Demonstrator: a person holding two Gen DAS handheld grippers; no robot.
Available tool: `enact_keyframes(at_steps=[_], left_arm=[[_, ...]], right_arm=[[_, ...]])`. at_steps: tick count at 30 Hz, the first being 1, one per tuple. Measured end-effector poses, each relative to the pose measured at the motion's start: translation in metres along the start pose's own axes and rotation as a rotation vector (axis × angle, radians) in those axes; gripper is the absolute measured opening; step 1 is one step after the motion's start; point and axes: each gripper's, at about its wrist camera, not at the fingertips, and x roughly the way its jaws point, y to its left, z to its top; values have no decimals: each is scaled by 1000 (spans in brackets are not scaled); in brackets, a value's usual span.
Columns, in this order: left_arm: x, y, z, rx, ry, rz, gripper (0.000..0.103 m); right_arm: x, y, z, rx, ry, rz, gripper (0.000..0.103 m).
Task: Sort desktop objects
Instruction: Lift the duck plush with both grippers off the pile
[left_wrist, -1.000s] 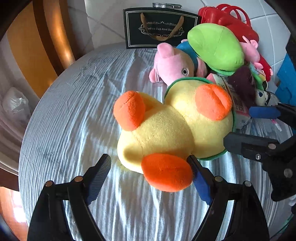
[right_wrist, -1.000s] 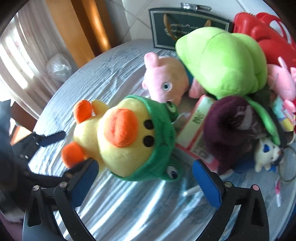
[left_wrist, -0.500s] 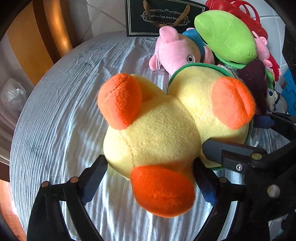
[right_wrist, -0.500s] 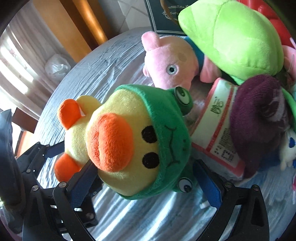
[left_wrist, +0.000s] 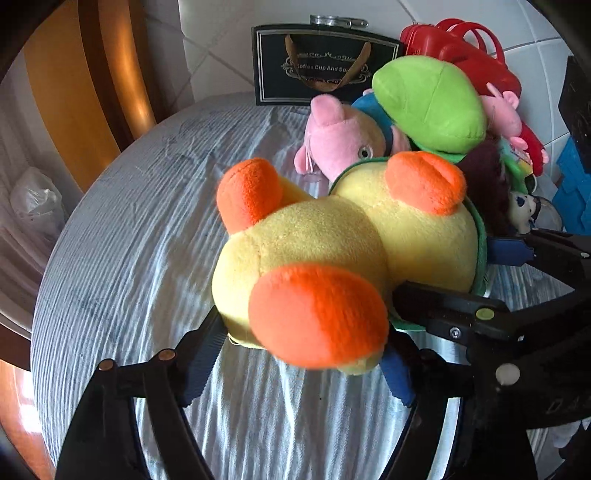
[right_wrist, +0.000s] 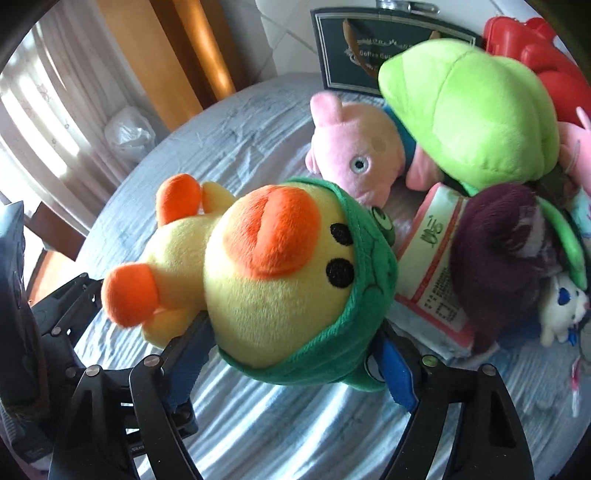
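A fuzzy yellow duck toy (left_wrist: 332, 251) with soft orange feet and bill and a green frog hood is lying between the fingers of both claws, resting on a round table (left_wrist: 129, 229) under a wrinkled, ribbed grey-blue cloth. Beyond the claws, a heap is crowding the far side: a pink pig toy (right_wrist: 354, 147), a smooth lime-green plush (right_wrist: 469, 118), a shaggy dark purple toy (right_wrist: 502, 243), a flat pink-edged packet (right_wrist: 432, 273), a small white figure (right_wrist: 561, 314), a red plastic basket (left_wrist: 465, 51) and a black gift bag (left_wrist: 321, 62) standing against the tiled wall. The left claw (left_wrist: 299, 362) is closing partway around the duck's lower body, its ridged blue pads pressing the plush. The right claw (right_wrist: 295, 365) is gripping the hooded head from both sides, jaws about half apart.
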Motion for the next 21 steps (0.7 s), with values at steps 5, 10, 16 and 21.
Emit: enact_keyframes(at_steps=[5,10,16,21], left_arm=[[-58,-32,9,65,-115,2,72],[-73,-39,0,29,-101,18,73],[-47,-11,-31,-5,12,48,75],[-29,0,-34,-32,60,47,75]], right_arm=[[-62,-3,-16,-28,-102,17,61],[-88,-14,-26,20,-117,-30,59],[-84,-27,-39,77,-82,-9,95],[-64,-19,-37,85,-27,13,103]])
